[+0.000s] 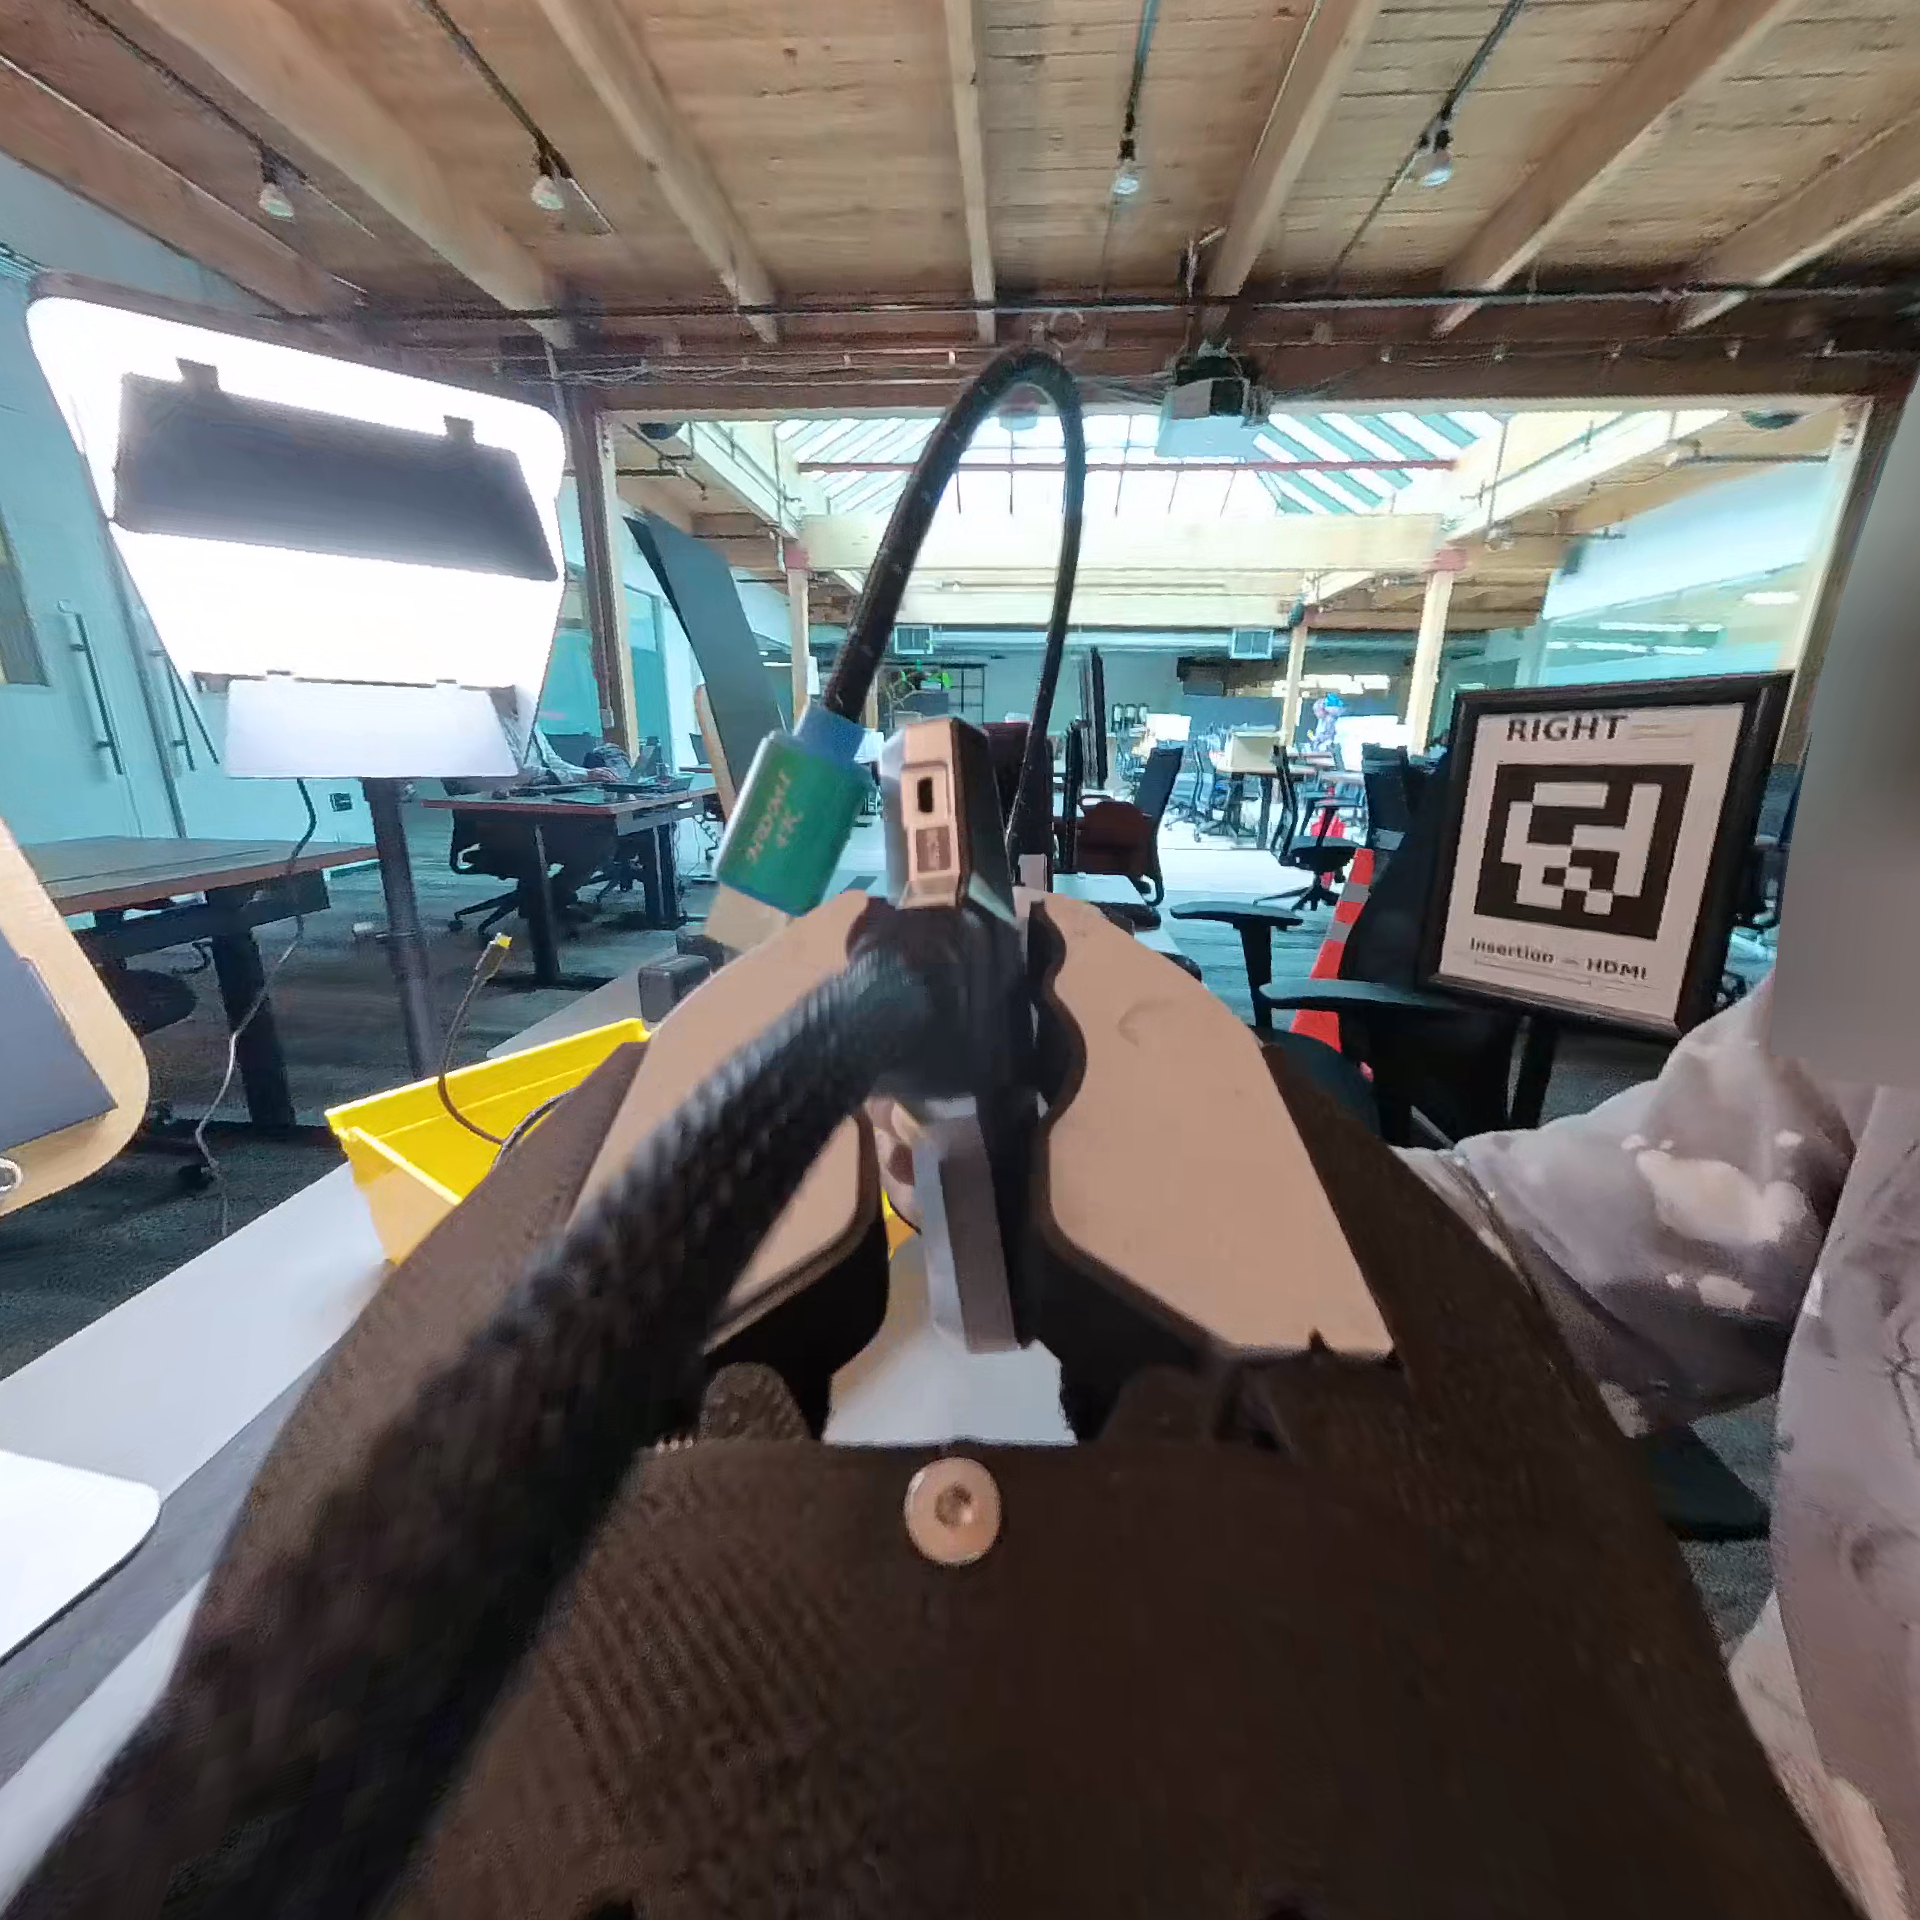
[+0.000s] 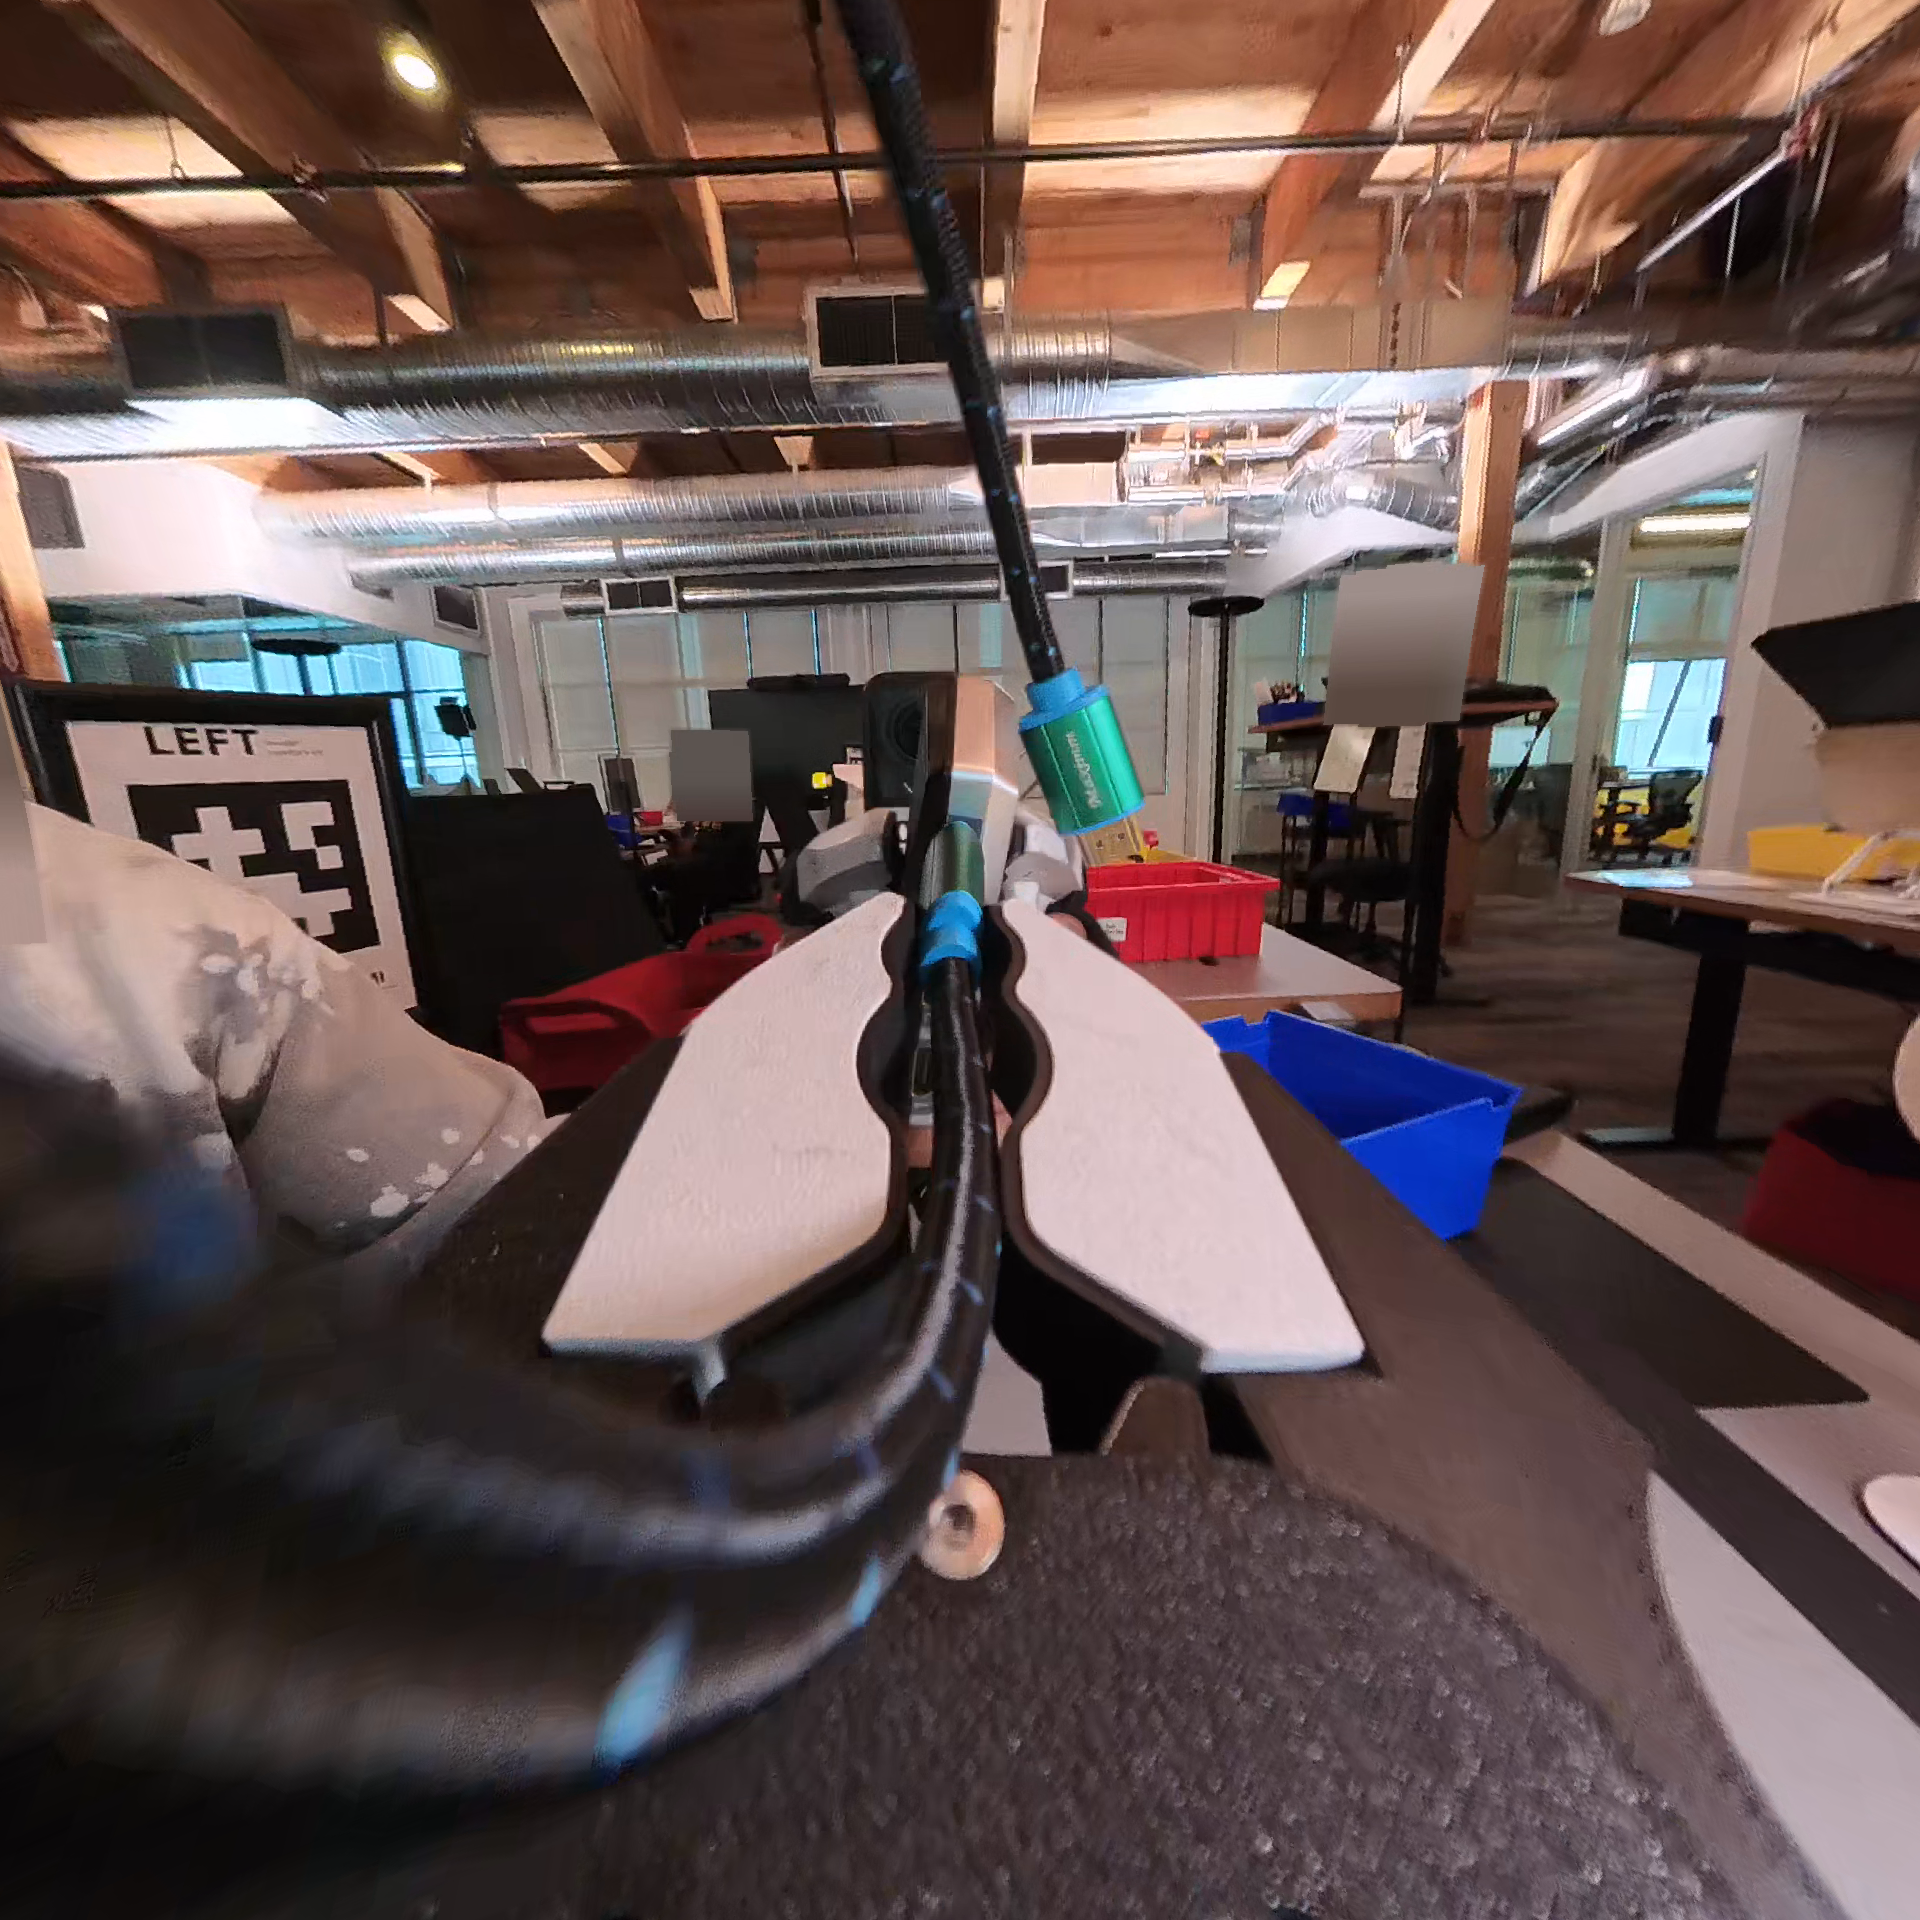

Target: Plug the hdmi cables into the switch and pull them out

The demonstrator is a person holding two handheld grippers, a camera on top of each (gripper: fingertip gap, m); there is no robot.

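My left gripper (image 1: 997, 935) is shut on the small grey metal HDMI switch (image 1: 940, 821) and holds it up in the air. The switch's thick black braided lead (image 1: 727, 1122) runs back over the left finger. A green HDMI plug (image 1: 795, 831) hangs free just left of the switch, and its black cable (image 1: 1039, 488) arcs over the top. My right gripper (image 2: 951, 920) is shut on a second HDMI cable at its blue collar (image 2: 948, 930). Its dark green plug (image 2: 951, 857) sits against the switch (image 2: 982, 790). The free green plug (image 2: 1081, 769) hangs to the right of the switch.
A yellow bin (image 1: 468, 1122) sits on the white table (image 1: 208, 1351) at the left. A framed marker sign (image 1: 1590, 852) and a person's sleeve (image 1: 1662, 1247) are at the right. A blue bin (image 2: 1382, 1101), a red bin (image 2: 1174, 904) and another framed sign (image 2: 239, 831) also show.
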